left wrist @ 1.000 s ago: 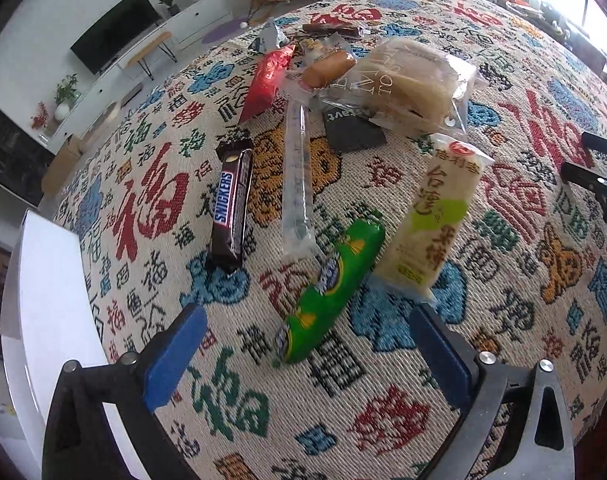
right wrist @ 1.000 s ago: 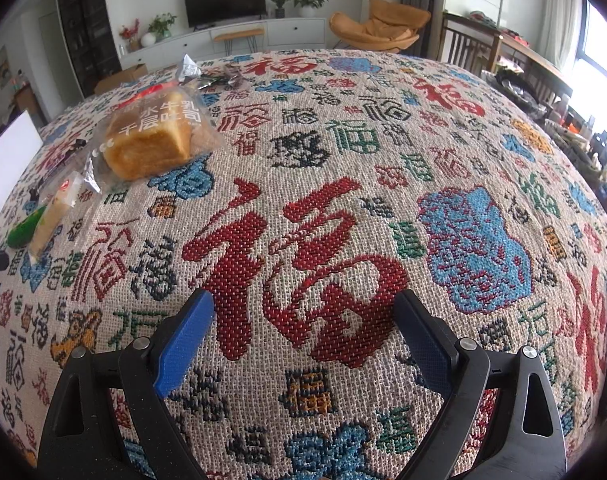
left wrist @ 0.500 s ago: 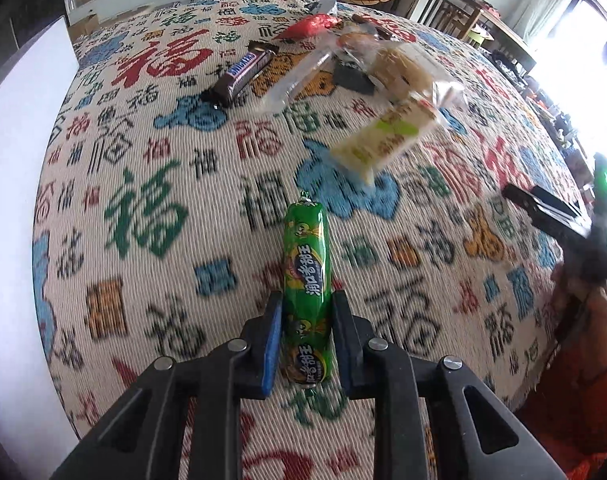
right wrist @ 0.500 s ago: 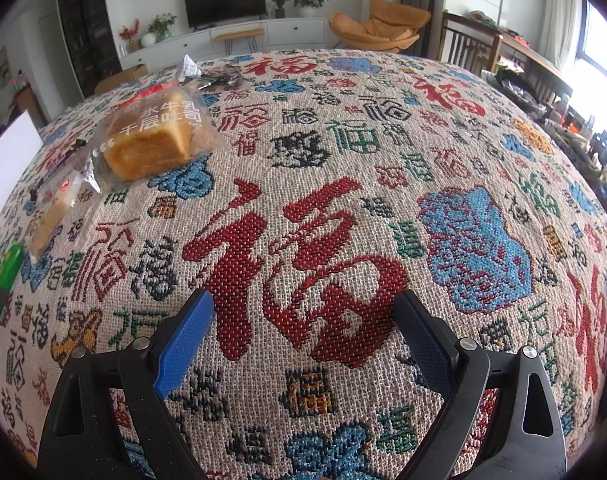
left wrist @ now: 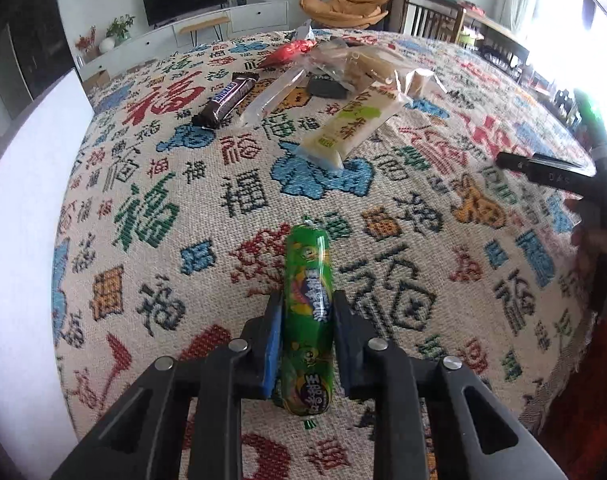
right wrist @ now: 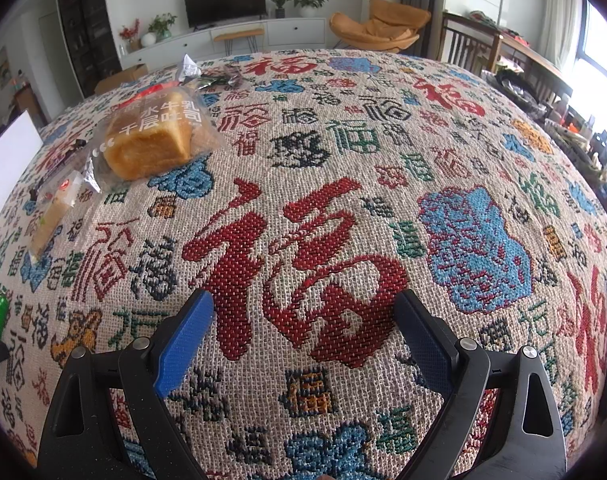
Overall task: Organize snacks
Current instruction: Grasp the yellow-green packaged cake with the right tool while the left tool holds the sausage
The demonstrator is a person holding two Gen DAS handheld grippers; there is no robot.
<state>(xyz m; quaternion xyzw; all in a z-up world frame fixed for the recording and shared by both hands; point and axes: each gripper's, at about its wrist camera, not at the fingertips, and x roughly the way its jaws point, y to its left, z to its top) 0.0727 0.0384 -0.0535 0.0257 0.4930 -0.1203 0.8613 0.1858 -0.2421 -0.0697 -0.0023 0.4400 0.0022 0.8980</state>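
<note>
Woven cloth [right wrist: 483, 132] w/ red, blue, green & black Chinese characters covered the whole tabletop, its fringed edge dropping off at the right of the left wrist view. Behind it was a living room: white wall, long white cabinet [right wrist: 239, 36] w/ a dark TV [right wrist: 224, 0] on it, potted plants, an orange lounge chair [right wrist: 377, 30] & dark wooden chairs toward the bright window. A white panel [left wrist: 19, 216] ran along the table's left side.

Snacks sat in a loose cluster at the far part of the cloth: a bagged toast loaf [right wrist: 155, 144] (biggest of the lot), a pale yellow-green packet [left wrist: 351, 124] nearest the camera, a clear long sachet [left wrist: 271, 96], a brown Snickers bar [left wrist: 227, 100] beside it, a small dark pack [left wrist: 327, 87] & a red wrapper [left wrist: 289, 51] at the back.

Left gripper [left wrist: 308, 336] was clamped on the green sausage stick [left wrist: 308, 280]: pads pressed on both sides of its lower half, jaws nearly closed. Stick was glossy green w/ cartoon print & white lettering, crimped at both ends, pointing away from the camera, well apart from the cluster; whether it touched the cloth I couldn't tell.

Right gripper [right wrist: 307, 344] hung over bare cloth, jaws spread wide, nothing between them.
</note>
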